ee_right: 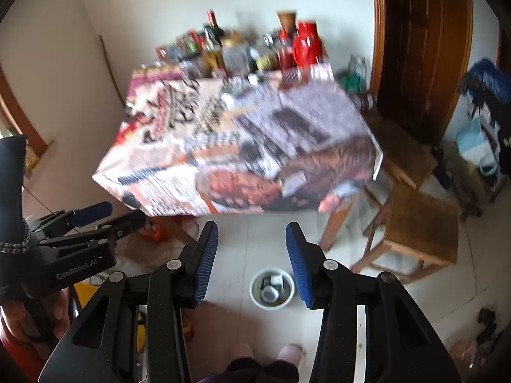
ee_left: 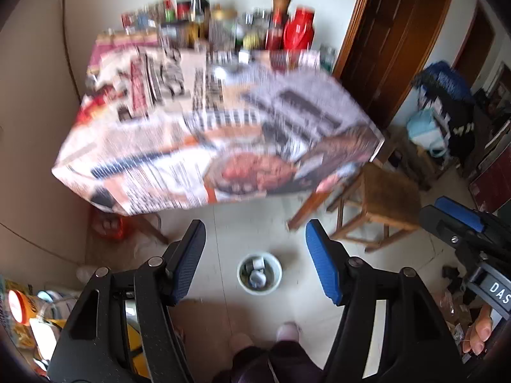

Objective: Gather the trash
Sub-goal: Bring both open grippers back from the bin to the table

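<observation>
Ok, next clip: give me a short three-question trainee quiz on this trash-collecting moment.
1. True or false: the left gripper is shut on a piece of trash.
2. Where does the small white trash bin stand?
A. on the table
B. on the floor tiles, in front of the person's slippers
C. on the wooden stool
3. Fill in: the table is covered with printed ____.

Key:
1. False; both it and the right gripper are open and hold nothing.
2. B; the wooden stool stands apart, to the right.
3. Newspaper.
</observation>
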Demonstrator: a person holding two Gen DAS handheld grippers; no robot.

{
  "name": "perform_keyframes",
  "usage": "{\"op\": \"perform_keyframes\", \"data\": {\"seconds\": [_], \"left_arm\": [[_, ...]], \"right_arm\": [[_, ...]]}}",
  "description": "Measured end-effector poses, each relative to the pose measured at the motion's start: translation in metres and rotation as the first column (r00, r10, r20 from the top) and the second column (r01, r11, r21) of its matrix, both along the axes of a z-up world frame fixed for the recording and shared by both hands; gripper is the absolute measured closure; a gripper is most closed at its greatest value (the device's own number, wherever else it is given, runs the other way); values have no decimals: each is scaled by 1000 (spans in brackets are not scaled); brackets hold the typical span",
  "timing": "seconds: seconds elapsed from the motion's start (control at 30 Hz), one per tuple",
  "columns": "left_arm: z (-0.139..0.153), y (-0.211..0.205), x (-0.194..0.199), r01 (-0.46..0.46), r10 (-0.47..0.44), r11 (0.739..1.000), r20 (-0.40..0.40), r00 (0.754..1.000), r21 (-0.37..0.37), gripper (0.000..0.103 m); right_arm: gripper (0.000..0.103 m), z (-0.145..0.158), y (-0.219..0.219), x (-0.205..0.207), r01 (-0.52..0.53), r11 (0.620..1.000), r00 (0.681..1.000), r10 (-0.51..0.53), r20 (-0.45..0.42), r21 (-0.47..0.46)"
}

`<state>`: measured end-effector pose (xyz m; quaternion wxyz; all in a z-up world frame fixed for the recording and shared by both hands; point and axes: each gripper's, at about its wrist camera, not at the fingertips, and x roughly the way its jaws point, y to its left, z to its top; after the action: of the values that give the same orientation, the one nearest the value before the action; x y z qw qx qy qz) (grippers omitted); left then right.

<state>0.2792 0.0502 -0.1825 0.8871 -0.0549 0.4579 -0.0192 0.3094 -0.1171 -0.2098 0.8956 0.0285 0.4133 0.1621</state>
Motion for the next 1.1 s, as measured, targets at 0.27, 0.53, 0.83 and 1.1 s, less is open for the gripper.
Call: {"op": "perform_keyframes", "data": {"seconds": [0.27,0.53,0.83,1.1], "left_arm": [[87,29,-40,12,-6,999,163,987,-34,39],[132,40,-58,-25,31,999,303,952,-21,2],[137,47,-21,-57,55,998,309,949,-3,2],[141,41,53,-123,122,992,308,943,-18,2]], "right_arm": [[38,75,16,-47,17,998,978,-30,208,64],[5,114,22,-62,81,995,922,-94,375,52],[3,118,11,-15,107,992,911,-126,392,71],[3,124,-11,55,65,996,917,-87,389,67]]}}
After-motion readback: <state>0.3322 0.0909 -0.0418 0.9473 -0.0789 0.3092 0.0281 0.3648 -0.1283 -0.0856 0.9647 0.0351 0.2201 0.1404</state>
